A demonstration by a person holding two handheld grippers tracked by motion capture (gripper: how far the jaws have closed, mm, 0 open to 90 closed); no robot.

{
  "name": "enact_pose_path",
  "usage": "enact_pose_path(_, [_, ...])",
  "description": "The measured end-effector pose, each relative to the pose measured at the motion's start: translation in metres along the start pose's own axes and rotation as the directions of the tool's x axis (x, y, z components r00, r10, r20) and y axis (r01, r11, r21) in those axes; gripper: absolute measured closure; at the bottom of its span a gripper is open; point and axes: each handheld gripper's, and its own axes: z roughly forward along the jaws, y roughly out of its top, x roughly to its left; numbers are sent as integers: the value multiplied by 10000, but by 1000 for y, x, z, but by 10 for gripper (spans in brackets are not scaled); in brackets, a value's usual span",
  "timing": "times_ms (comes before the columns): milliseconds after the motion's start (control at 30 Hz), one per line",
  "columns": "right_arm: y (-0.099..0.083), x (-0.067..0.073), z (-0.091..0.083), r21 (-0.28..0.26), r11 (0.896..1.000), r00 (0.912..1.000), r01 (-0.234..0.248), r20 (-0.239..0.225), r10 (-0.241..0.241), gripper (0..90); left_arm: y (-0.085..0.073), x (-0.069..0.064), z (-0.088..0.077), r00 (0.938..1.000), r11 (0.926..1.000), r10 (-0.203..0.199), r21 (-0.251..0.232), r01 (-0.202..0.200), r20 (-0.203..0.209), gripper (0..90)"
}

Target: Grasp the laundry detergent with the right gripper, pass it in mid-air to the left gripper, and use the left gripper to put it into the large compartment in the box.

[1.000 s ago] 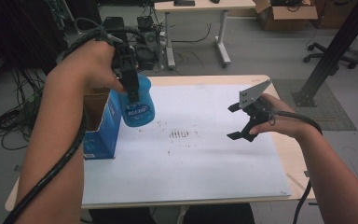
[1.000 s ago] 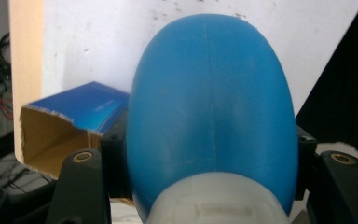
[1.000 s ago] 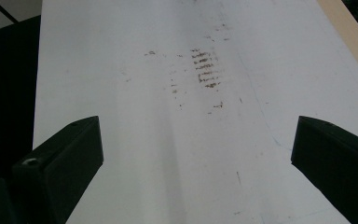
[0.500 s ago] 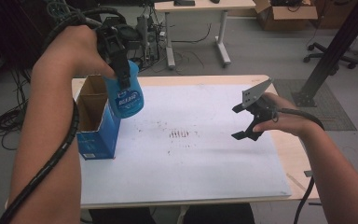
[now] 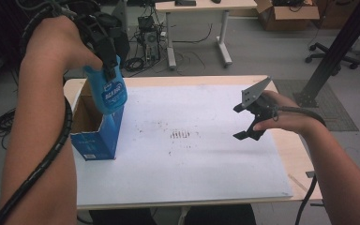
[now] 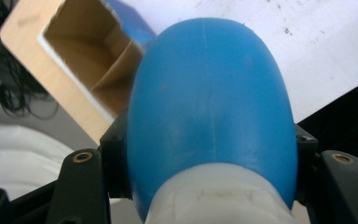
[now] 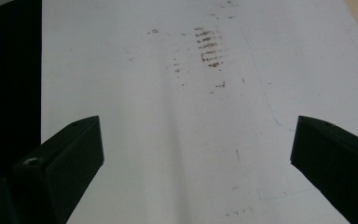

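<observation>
My left gripper (image 5: 108,70) is shut on a blue bottle (image 5: 107,93) and holds it in the air, bottom down, over the open top of a blue cardboard box (image 5: 96,136) at the table's left edge. In the left gripper view the blue bottle (image 6: 209,107) sits between the two black jaws, its pale cap end nearest the camera, and the box's brown inside (image 6: 81,60) lies beyond it. My right gripper (image 5: 242,122) hovers open above the right part of the white sheet (image 5: 192,164); its fingers (image 7: 70,154) stand wide apart with nothing between them.
The white sheet covers most of the wooden table (image 5: 293,164) and bears dark smudges (image 5: 180,134) near its middle. Behind the table stand another desk (image 5: 197,9), cables, a cardboard box (image 5: 286,9) and a black post (image 5: 337,47).
My left hand has carried the bottle up and to the left, from beside the box to above its open top. The right gripper has stayed where it was.
</observation>
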Motion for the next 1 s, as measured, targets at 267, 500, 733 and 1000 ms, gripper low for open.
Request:
enact_pose_path(267, [7,2,-2,279,9993,9997,258,-59,-257,24,-7,15,-4,9937,9934,-1124,220,1123,31,382])
enact_pose_path(500, [10,3,-1,504,9981,9992,359,-175,-351,25,-14,30,-7,9652,9653,-2611,45,2611,104,382])
enact_pose_path(733, [14,2,0,590,9975,9989,401,-255,-386,25,-20,45,-7,9204,9206,-3905,-161,3902,-183,382])
enact_pose_path(1000, [20,0,0,953,9940,9977,531,-476,-487,27,-32,66,-3,8662,8663,-4994,-57,4996,168,381])
